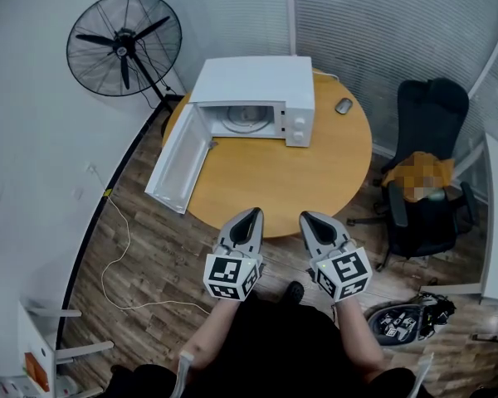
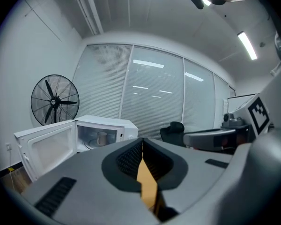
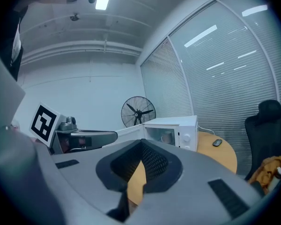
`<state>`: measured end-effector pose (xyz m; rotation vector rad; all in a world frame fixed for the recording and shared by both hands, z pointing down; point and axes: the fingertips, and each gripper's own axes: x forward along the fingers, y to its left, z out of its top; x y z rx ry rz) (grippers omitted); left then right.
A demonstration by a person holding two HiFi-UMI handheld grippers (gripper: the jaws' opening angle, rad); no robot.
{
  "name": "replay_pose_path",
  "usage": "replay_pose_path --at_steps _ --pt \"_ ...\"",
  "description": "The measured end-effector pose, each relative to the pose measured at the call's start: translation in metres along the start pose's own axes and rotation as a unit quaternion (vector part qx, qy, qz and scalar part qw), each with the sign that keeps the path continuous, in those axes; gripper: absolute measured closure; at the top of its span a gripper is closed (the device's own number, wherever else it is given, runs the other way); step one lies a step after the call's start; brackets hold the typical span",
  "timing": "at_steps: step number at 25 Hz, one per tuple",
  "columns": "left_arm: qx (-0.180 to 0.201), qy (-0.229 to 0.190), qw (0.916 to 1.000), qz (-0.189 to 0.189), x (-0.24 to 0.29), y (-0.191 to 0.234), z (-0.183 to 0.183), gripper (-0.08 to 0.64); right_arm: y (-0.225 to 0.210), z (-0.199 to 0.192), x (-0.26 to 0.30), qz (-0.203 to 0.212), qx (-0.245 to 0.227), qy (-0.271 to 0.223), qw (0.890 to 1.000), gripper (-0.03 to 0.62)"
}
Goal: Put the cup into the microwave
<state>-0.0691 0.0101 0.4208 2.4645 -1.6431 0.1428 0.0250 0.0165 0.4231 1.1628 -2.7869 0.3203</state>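
On the round wooden table (image 1: 315, 172) stands a white microwave (image 1: 257, 85) with its door (image 1: 181, 160) swung wide open to the left. A pale cup (image 2: 102, 138) stands upright inside the cavity on the turntable; the right gripper view shows the cup (image 3: 167, 135) too. In the head view only the turntable (image 1: 247, 118) is plain. My left gripper (image 1: 253, 214) and right gripper (image 1: 305, 217) hover side by side at the table's near edge, well short of the microwave. Both are shut with nothing held; the left gripper (image 2: 142, 142) and right gripper (image 3: 141, 142) tips meet.
A computer mouse (image 1: 343, 105) lies right of the microwave. A black standing fan (image 1: 124, 44) is at the back left, a black office chair (image 1: 423, 181) with an orange item to the right. A white cable (image 1: 116, 255) trails on the floor; a bag (image 1: 402, 320) lies lower right.
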Motion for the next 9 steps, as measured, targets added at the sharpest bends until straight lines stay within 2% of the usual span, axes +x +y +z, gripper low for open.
replay_pose_path --at_steps 9 --pt "-0.008 0.006 1.0 0.0 0.0009 0.0029 -0.0053 0.561 0.0029 -0.0006 0.0032 0.004 -0.011 0.005 1.0 0.584"
